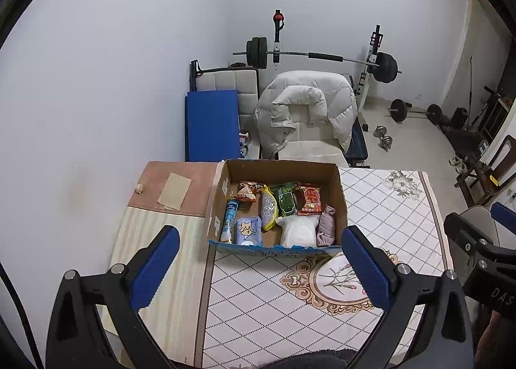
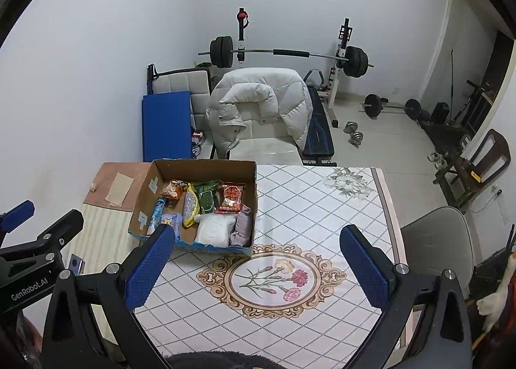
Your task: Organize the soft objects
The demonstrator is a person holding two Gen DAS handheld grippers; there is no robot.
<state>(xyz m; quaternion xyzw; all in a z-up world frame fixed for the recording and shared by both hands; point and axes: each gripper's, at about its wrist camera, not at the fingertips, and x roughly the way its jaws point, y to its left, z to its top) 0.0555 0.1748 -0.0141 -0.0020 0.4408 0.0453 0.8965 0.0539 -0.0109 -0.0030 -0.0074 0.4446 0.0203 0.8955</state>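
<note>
An open cardboard box (image 1: 340, 195) (image 2: 142, 198) stands on the table and holds several soft packets: a white pouch (image 1: 298, 232) (image 2: 213, 231), a mauve cloth (image 1: 325, 226) (image 2: 242, 227), a green packet (image 1: 287, 199) (image 2: 208, 197), a red packet (image 1: 310, 199) (image 2: 230, 197), a yellow mesh bag (image 1: 268, 208) and a blue tube (image 1: 229, 216). My left gripper (image 1: 260, 267) is open and empty, held above the table in front of the box. My right gripper (image 2: 258, 267) is open and empty, over the floral medallion (image 2: 274, 278) to the box's right front.
The table has a diamond-pattern cloth (image 2: 322, 208) and a striped mat (image 1: 154, 240) on its left. A tan paper (image 1: 175, 190) lies at the far left corner. Behind the table stand a chair with a white jacket (image 1: 306, 108), a weight bench and barbell (image 1: 319, 58). A grey chair (image 2: 435, 240) is at right.
</note>
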